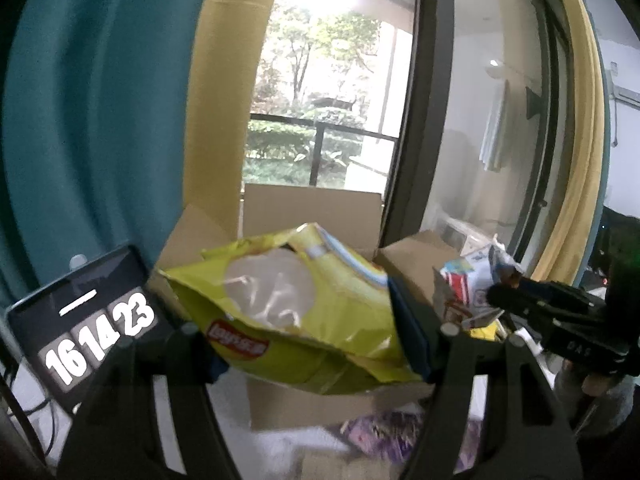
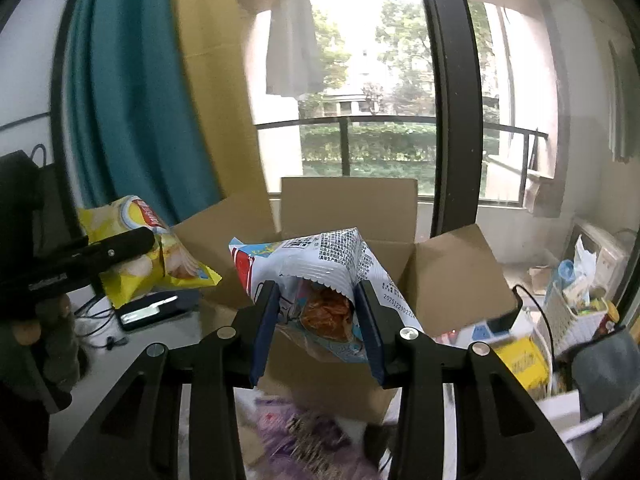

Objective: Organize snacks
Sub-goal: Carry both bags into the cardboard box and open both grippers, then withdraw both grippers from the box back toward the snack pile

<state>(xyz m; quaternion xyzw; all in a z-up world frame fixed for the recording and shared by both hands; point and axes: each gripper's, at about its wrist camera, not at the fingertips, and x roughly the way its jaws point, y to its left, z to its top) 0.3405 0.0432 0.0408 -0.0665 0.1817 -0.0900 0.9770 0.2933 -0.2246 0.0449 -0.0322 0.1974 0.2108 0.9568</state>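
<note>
A yellow Lay's chip bag hangs crosswise between my left gripper's blue pads, which are shut on it. In the right wrist view the same bag and left gripper show at the left. My right gripper is shut on a white and blue snack bag with red chips pictured on it. From the left wrist view that bag and the right gripper appear at the right. Both bags are held up in front of an open cardboard box.
A phone showing a clock leans at the left by a teal curtain. A purple packet lies on the table before the box. At the right stand a white basket of items and a yellow pack. A window is behind.
</note>
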